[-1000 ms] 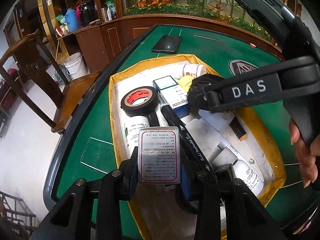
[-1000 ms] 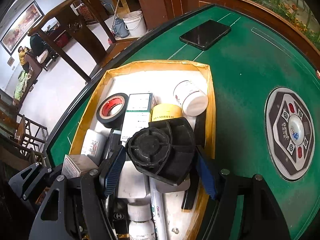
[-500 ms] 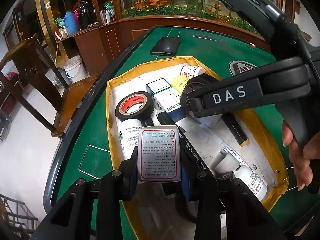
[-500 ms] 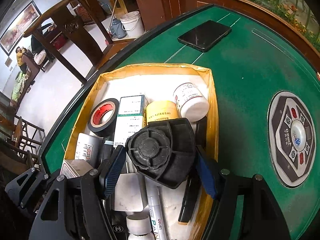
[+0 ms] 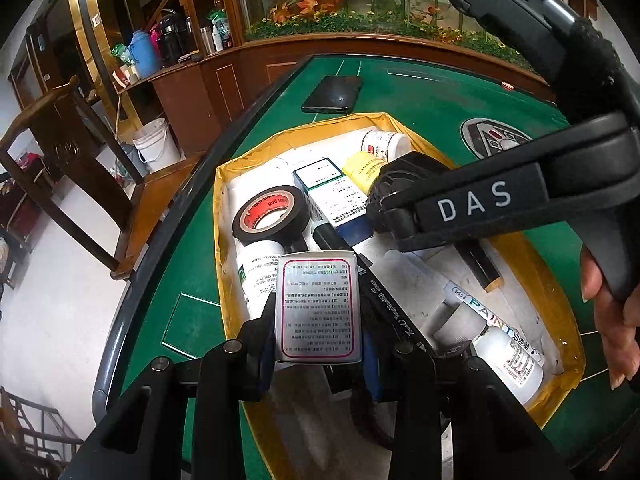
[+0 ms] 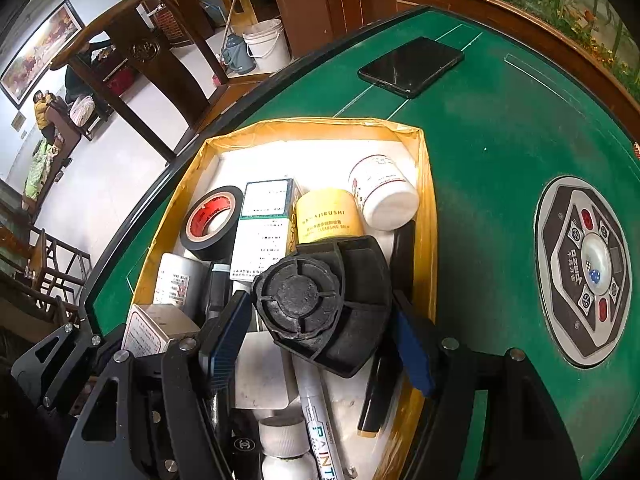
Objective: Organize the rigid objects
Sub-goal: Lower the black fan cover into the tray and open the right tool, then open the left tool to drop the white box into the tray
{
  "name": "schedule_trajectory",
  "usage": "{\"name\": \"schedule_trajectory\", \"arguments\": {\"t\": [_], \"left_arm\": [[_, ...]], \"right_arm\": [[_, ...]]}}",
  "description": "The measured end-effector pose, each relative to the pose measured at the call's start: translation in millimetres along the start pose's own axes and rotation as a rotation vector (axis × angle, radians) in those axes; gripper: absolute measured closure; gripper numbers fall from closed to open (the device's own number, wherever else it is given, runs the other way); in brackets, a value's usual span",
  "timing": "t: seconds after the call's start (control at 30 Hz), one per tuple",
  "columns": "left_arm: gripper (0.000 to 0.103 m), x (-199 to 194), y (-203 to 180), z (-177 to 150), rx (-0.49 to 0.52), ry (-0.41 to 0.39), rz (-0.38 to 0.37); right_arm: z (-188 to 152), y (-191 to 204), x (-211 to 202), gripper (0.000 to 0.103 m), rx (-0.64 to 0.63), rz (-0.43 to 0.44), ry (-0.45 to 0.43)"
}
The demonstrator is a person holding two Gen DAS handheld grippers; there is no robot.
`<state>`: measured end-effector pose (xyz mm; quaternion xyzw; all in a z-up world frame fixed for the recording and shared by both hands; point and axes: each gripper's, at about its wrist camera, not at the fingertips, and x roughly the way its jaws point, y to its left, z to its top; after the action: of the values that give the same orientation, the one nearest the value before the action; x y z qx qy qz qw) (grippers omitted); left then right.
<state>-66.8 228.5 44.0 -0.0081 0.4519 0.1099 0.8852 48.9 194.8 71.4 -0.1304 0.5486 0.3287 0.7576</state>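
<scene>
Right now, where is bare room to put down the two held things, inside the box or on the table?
The box is crowded: tape, cartons, jars and pens fill it; only a white strip along its far wall is bare. The green felt between box, phone and control panel is free.

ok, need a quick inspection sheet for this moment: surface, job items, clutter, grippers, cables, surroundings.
Surface: green table, control panel inset.
Job's things: yellow tray holds tape roll, jars, boxes, paint marker.
Clutter: phone on the table beyond the tray.
Grippers: left gripper shut on silver box; right gripper shut on black part; both over the tray.
Cables: nothing seen.
Surroundings: wooden chair, white bucket, planter.
</scene>
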Motion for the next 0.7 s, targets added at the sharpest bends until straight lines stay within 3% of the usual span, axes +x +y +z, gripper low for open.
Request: {"name": "schedule_trajectory", "arguments": {"t": [0.7], "left_arm": [[0.066, -2.3, -8.7, -2.2, 0.002, -0.007, 0.048]], "right_arm": [[-7.4, -4.2, -7.0, 0.034, -0.019, 0.010, 0.001]]}}
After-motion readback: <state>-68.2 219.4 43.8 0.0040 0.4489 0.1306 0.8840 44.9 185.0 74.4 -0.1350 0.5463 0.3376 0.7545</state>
